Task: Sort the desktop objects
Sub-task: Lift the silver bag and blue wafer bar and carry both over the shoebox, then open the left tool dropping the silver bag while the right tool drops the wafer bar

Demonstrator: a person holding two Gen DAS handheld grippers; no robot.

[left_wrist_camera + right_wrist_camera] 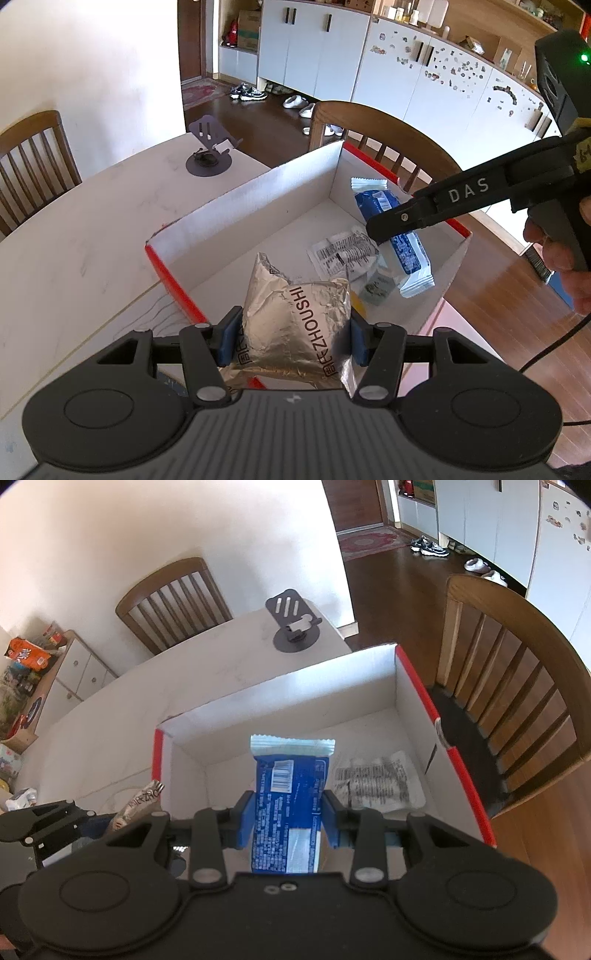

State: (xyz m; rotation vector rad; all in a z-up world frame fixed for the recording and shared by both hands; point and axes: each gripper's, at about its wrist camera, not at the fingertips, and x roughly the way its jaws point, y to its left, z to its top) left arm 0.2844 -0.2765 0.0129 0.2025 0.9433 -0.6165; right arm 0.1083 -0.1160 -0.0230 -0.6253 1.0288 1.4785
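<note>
Silver foil pouch (295,325): clamped between the blue pads of the left hand-held gripper (293,341), low centre of the left wrist view, hanging over the near red rim of the box; carried this way, I judge, to be dropped inside.
Blue snack bar (290,805): pinched lengthwise by the right hand-held gripper (288,821), jaws narrow on its wrapper, its sealed end pointing into the box; probably the next thing to be let go there.
Right hand-held gripper seen from the left (443,206): reaches in from the right of the frame over the box, a hand (565,258) on its grip.
Cardboard box (255,192): white inside with red edges, open on top, sitting at the far corner of the tabletop; it serves as the collecting bin.
Already inside: a clear printed packet (376,782) flat on the floor of the box; a small item beside it is too blurred to name.
Tabletop (92,236): pale, faintly marked, with a dark phone stand (208,147) at the upper centre.
Room: wooden chairs (173,594) at the table, dark wood floor, white cabinets and shoes beyond.
</note>
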